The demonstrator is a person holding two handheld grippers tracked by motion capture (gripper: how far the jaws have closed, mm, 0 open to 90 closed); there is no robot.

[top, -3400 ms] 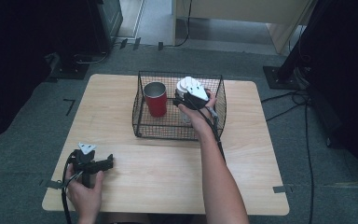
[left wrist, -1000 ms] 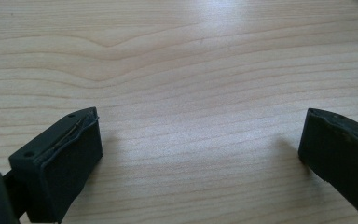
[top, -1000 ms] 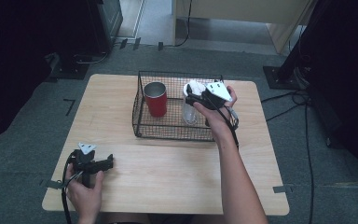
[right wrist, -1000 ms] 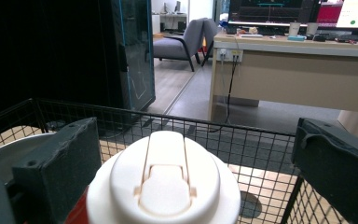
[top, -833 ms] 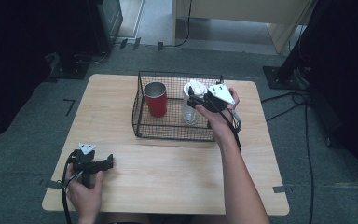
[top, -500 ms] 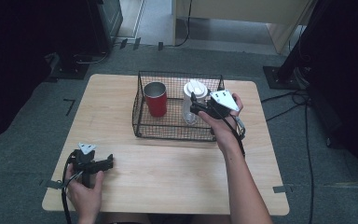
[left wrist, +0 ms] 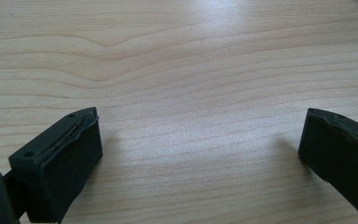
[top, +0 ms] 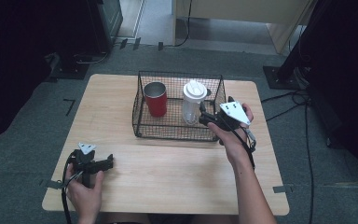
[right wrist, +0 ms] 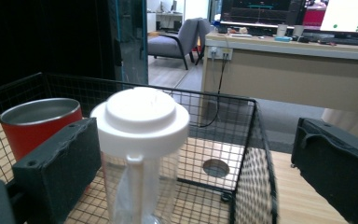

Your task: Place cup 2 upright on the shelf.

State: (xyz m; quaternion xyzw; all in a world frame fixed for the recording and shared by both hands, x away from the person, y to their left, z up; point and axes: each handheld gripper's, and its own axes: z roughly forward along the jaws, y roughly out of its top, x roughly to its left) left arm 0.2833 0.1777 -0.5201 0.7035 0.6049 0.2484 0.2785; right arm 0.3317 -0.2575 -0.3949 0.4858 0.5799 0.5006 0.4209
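one clear bottle (right wrist: 140, 154), white lid (right wrist: 140, 116)

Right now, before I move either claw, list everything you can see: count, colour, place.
Table: one, light wood, centre of the high view.
Wire basket: one, black, far middle of the table.
Cup: one, red with metal inside, upright in the basket's left part.
Bottle: one, clear with white lid, upright in the basket's right part.
Left claw: one, black, open, low over the table's near left.
Right claw: one, black, open, jaws spread around the bottle at the basket's right side.
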